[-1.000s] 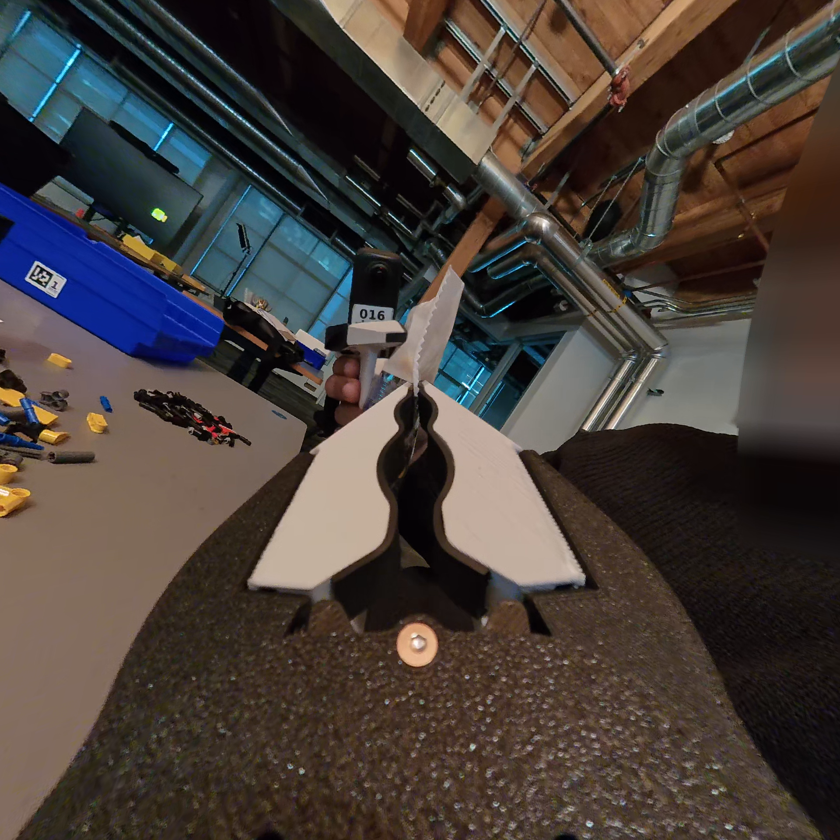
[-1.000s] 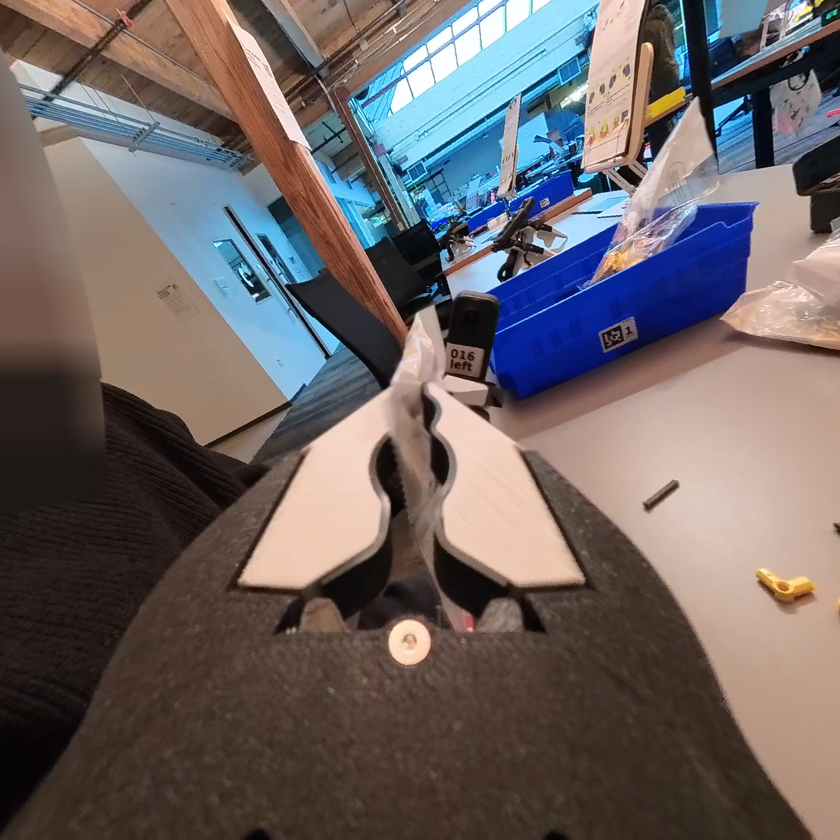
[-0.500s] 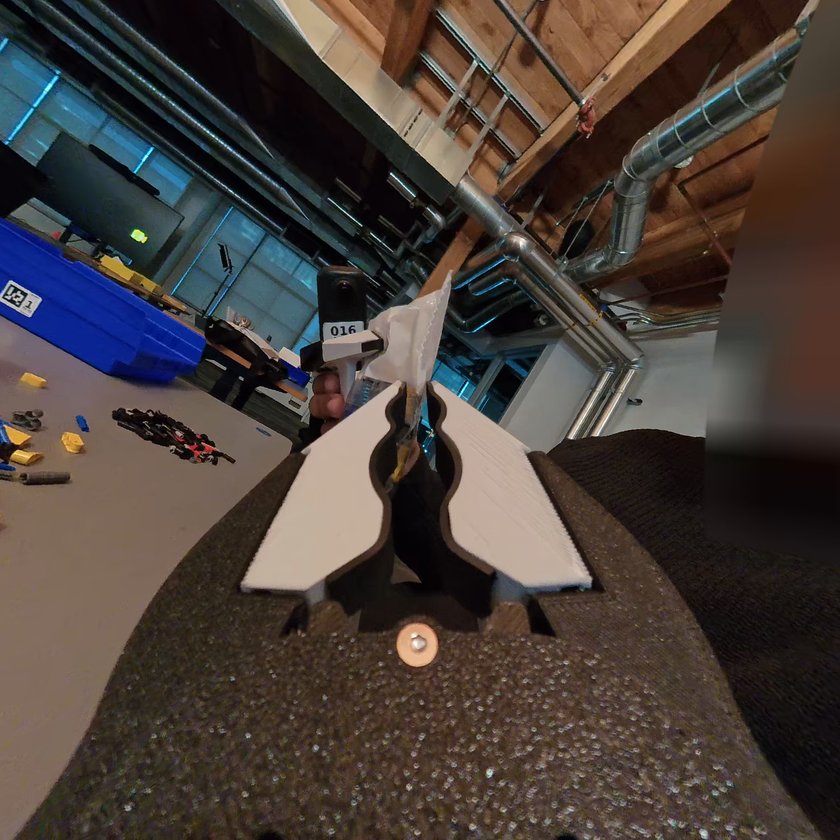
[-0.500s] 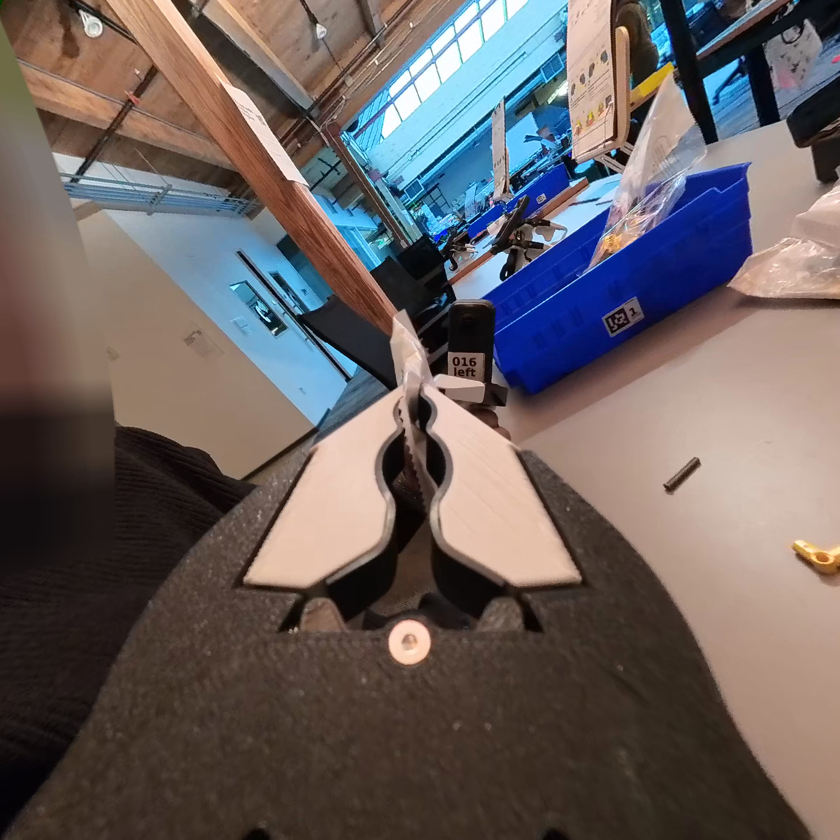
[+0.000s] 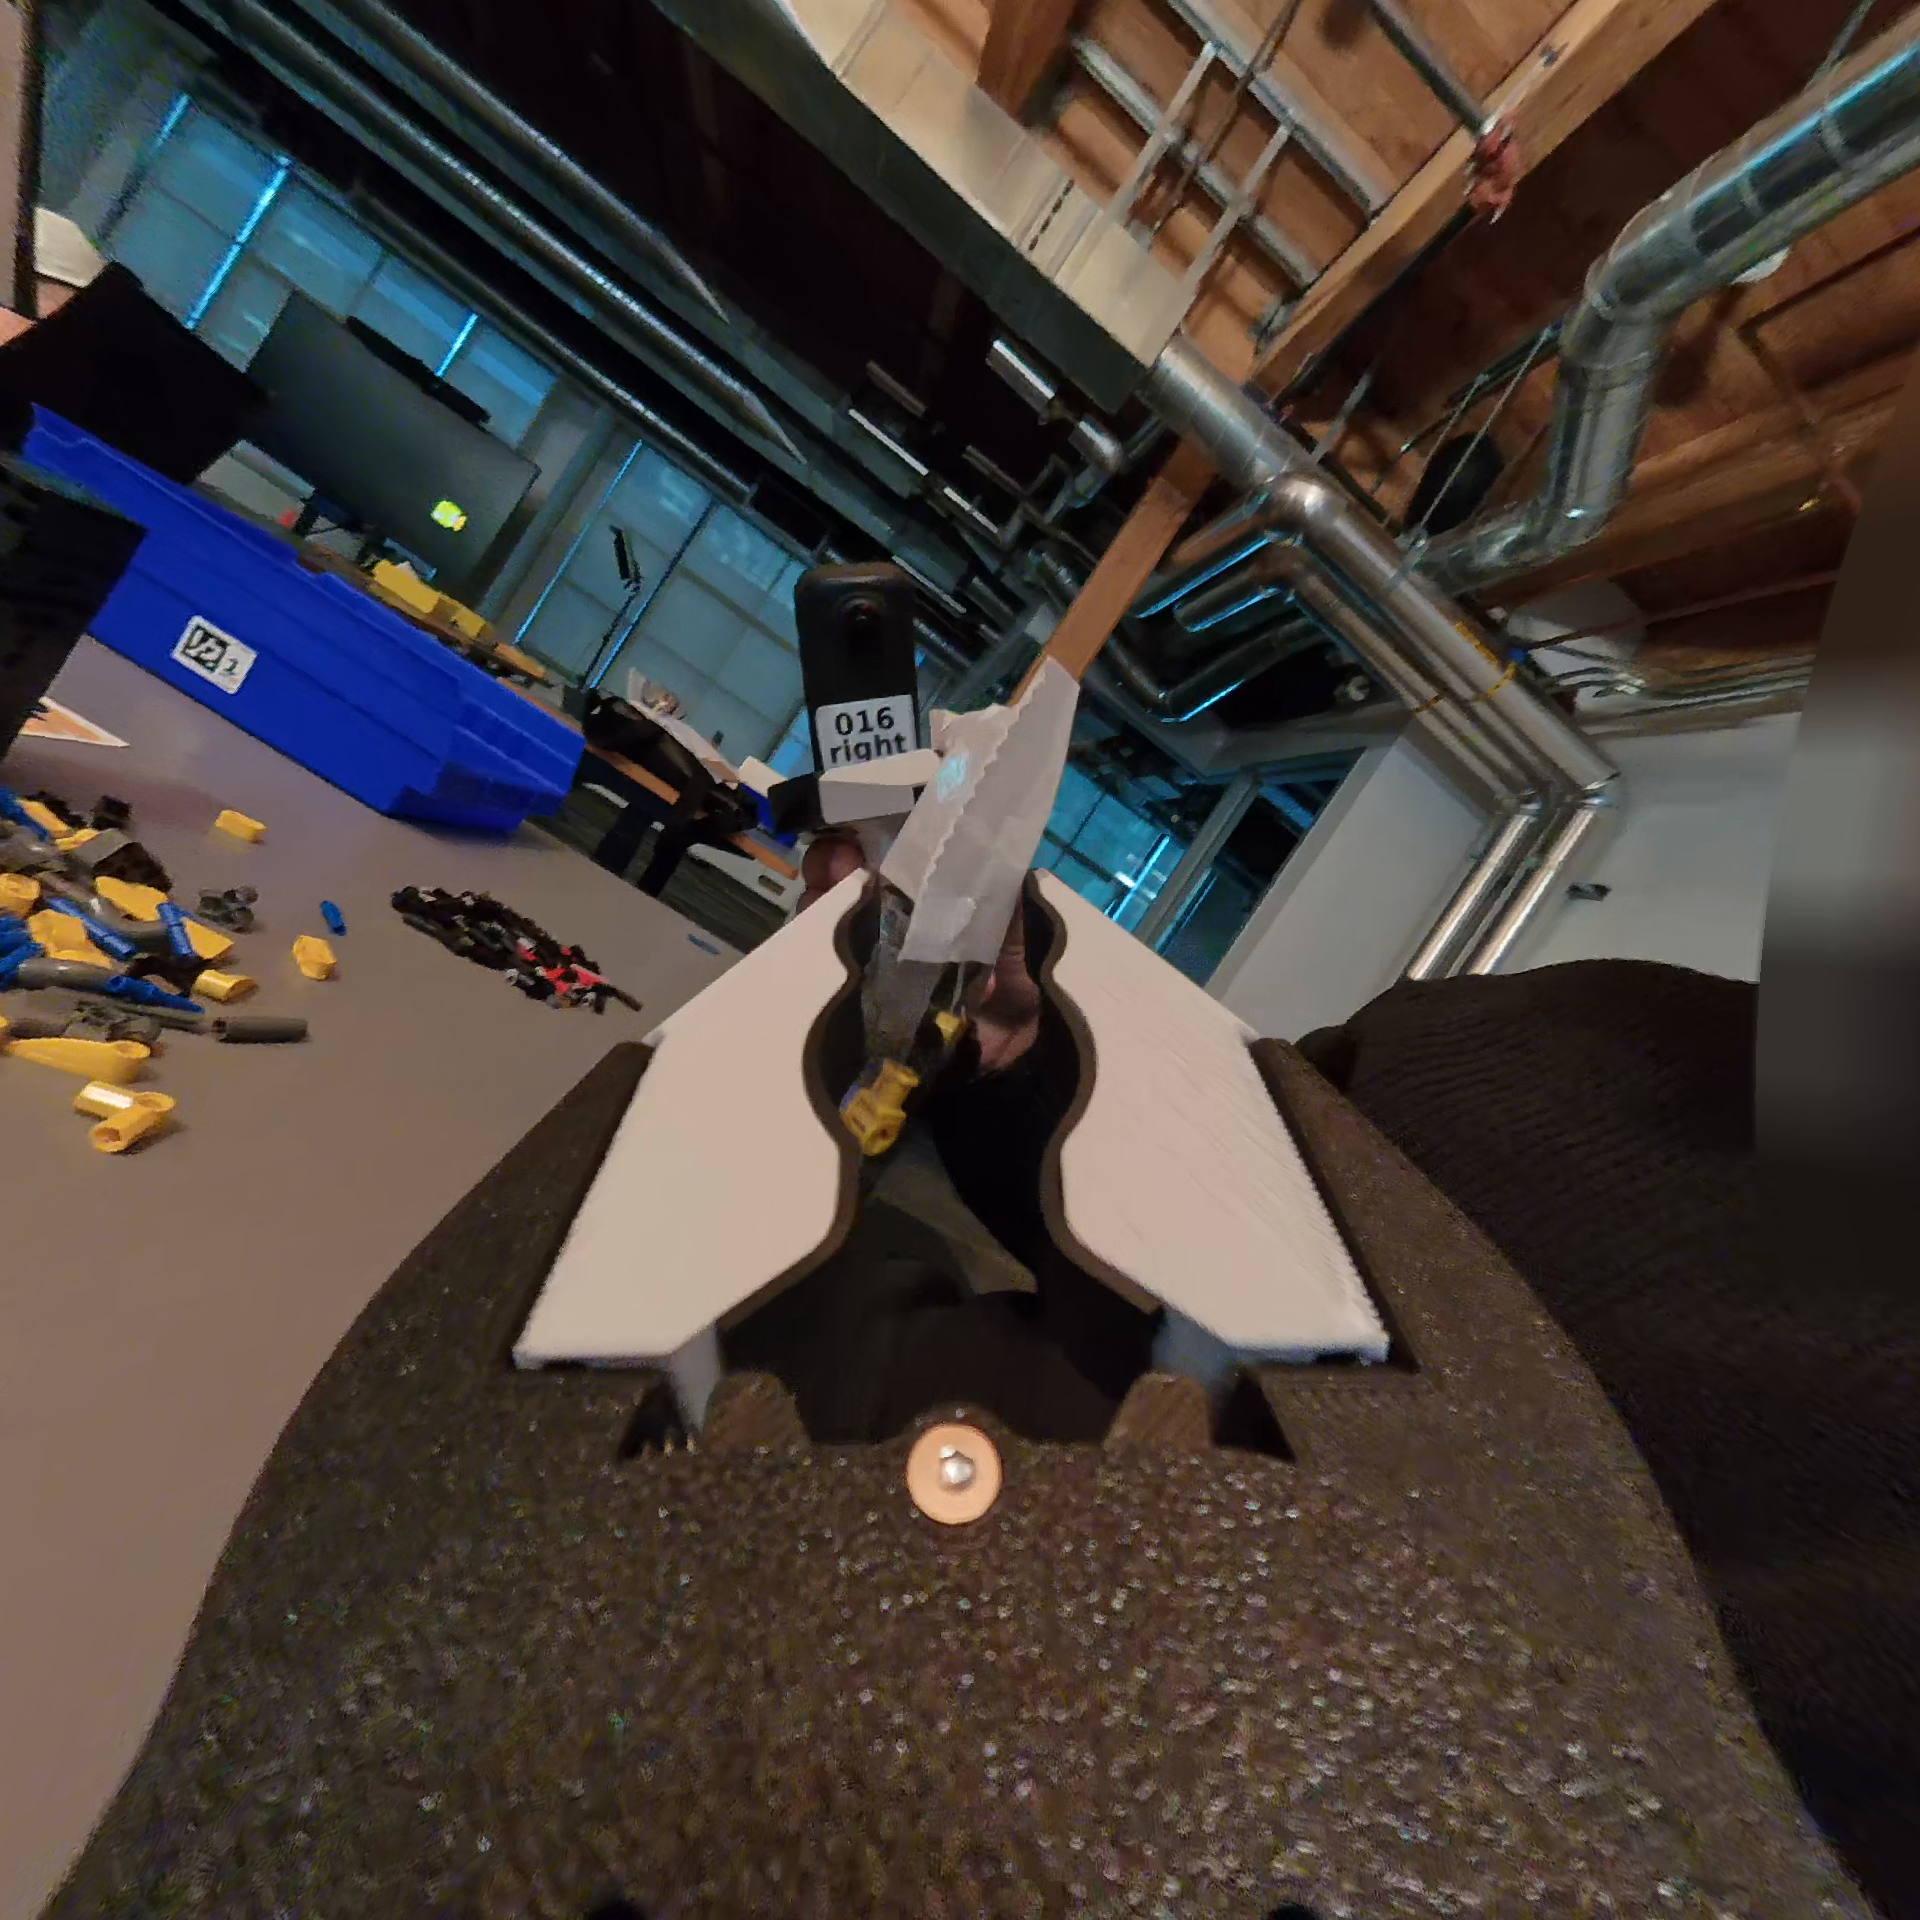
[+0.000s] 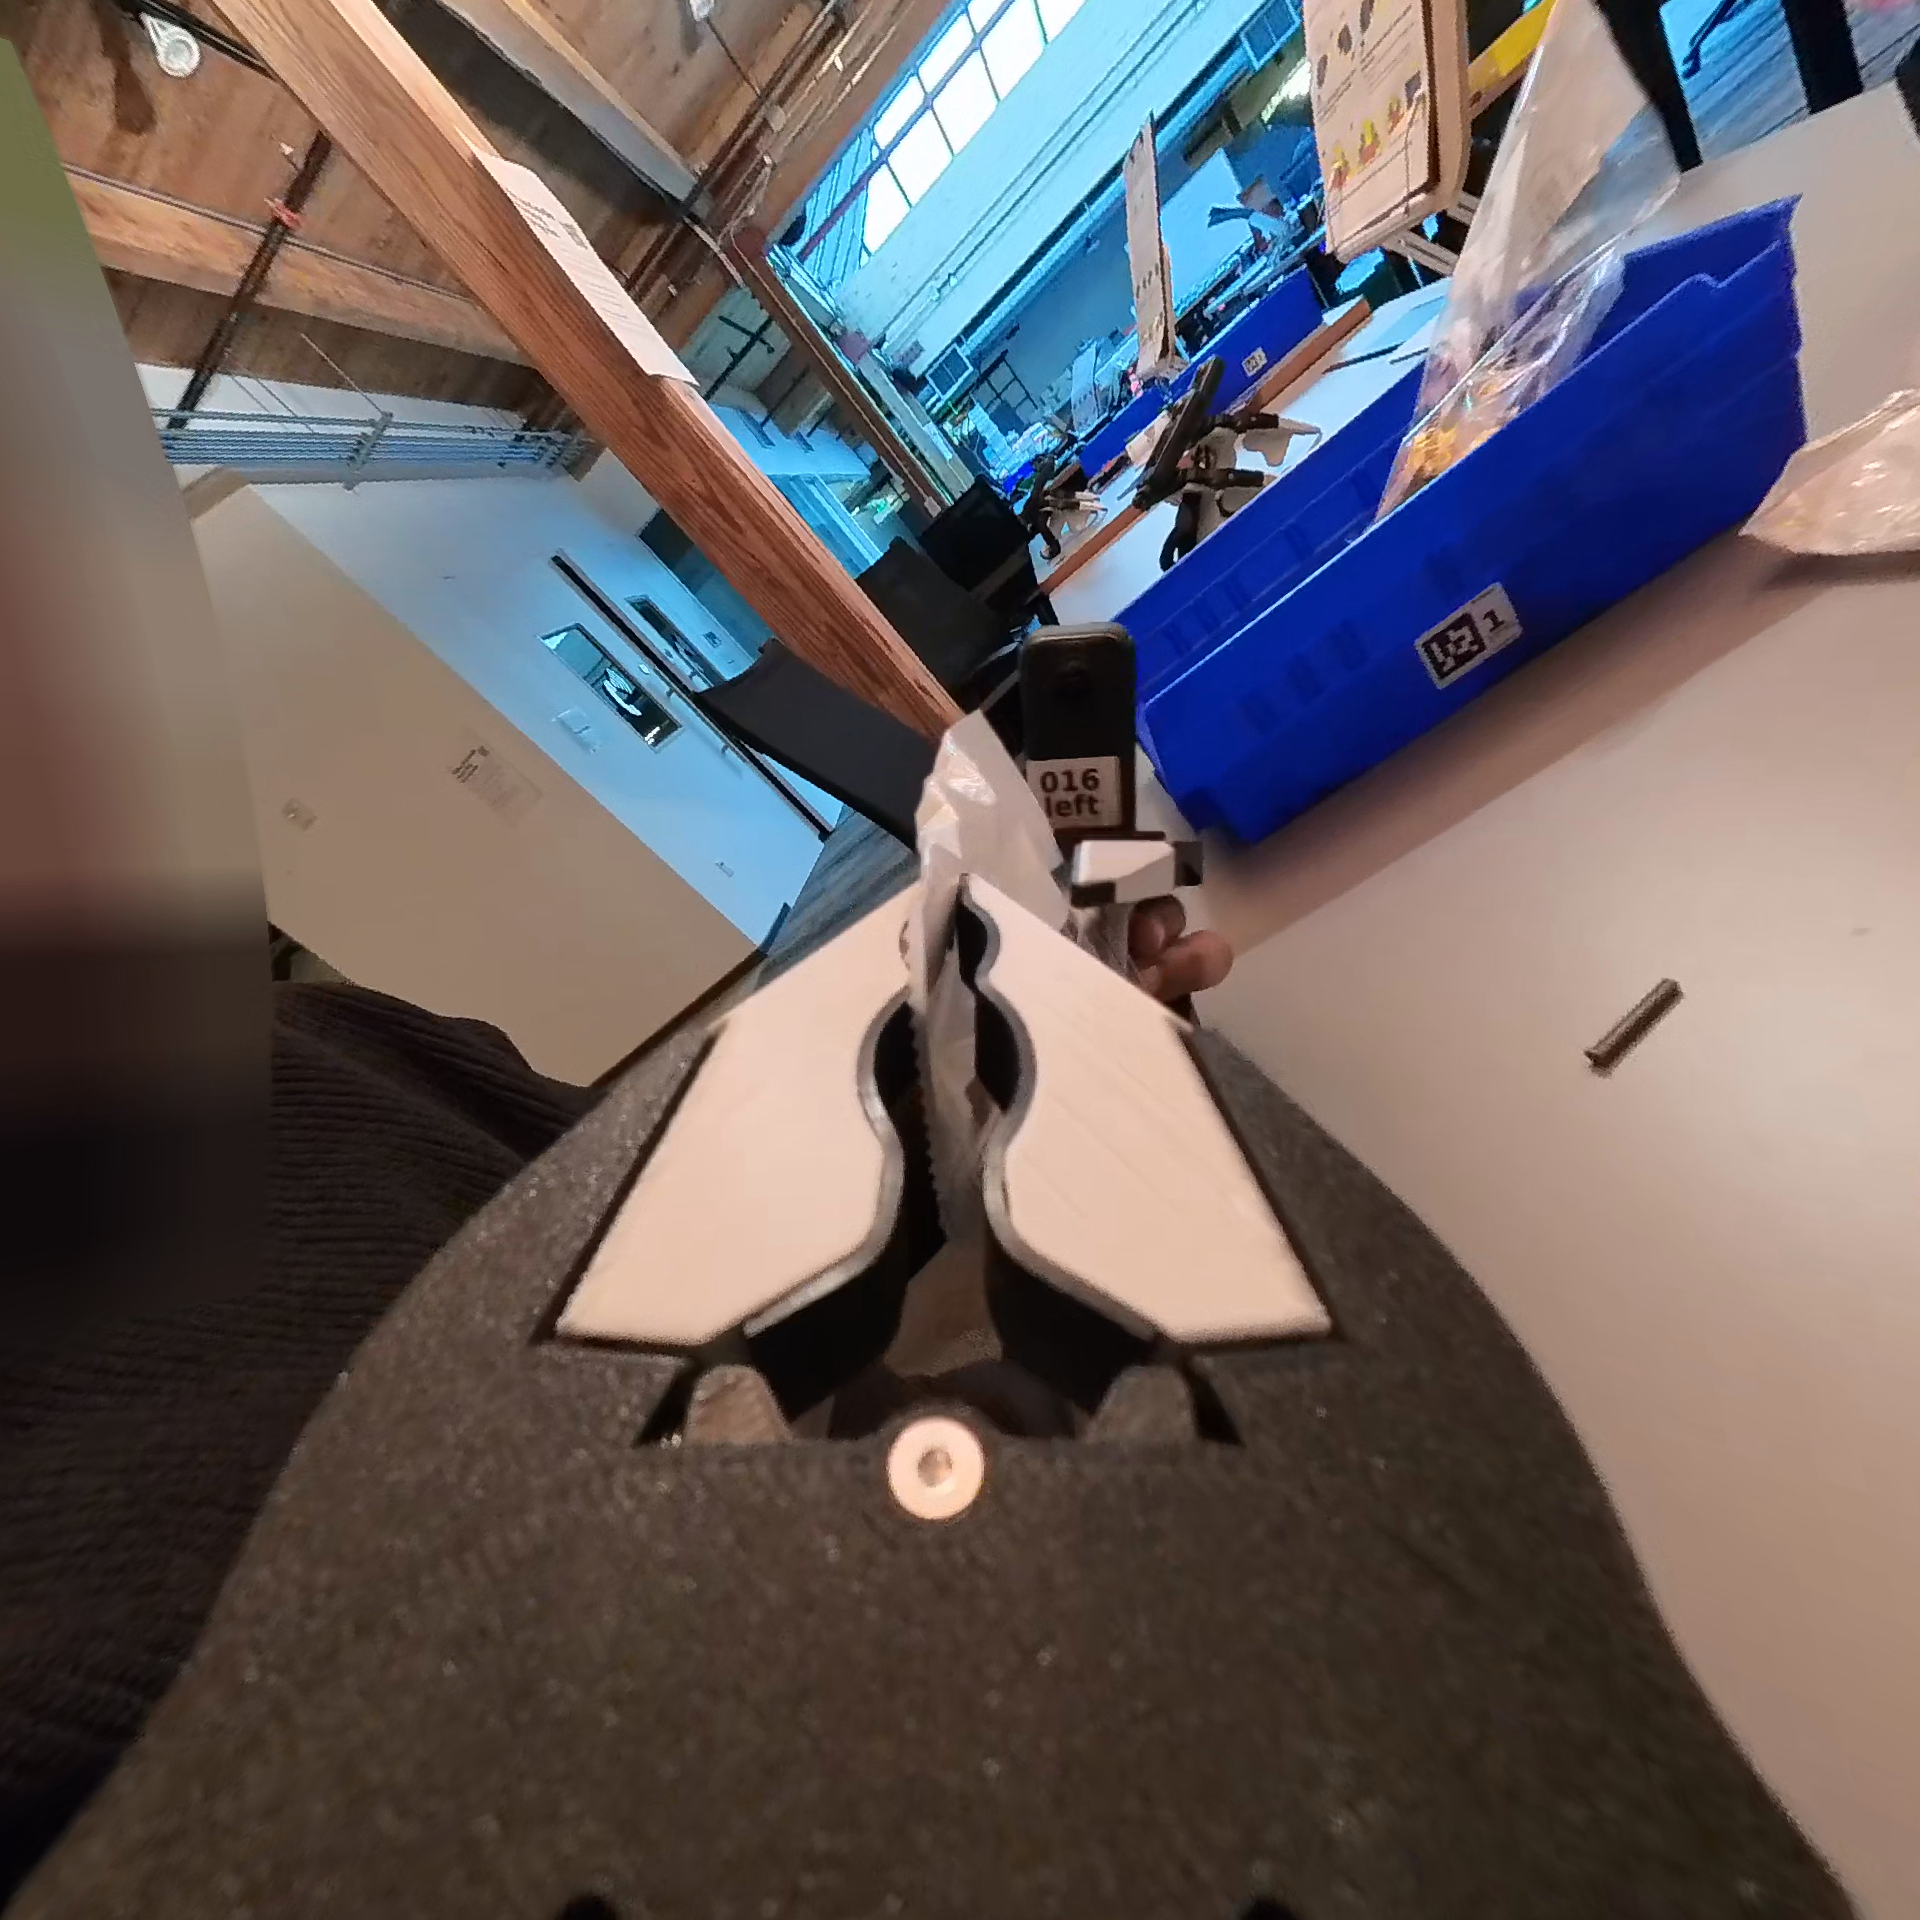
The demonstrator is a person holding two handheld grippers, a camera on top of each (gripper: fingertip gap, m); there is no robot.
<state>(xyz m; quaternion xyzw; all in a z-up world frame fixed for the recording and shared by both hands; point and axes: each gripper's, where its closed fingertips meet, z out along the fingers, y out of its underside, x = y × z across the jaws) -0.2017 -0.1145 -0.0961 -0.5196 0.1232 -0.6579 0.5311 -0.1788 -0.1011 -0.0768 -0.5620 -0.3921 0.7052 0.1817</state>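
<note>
L gripper (image 5: 951,914) released, jaws apart w/ bag (image 5: 977,831) hanging between. R gripper (image 6: 951,914) clenched on bag (image 6: 971,821). Yellow part (image 5: 878,1107) in bag. Loose parts (image 5: 125,977), blue bin (image 5: 312,665) on table (image 5: 260,1195) to the L.

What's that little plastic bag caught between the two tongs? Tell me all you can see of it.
The bag is small, thin and crinkly, of cloudy clear plastic with a jagged, saw-toothed edge. It is held up in the air, roughly upright. The right tongs are shut on it, while the left tongs stand open around it. Small yellow pieces show inside, lower down.
</note>
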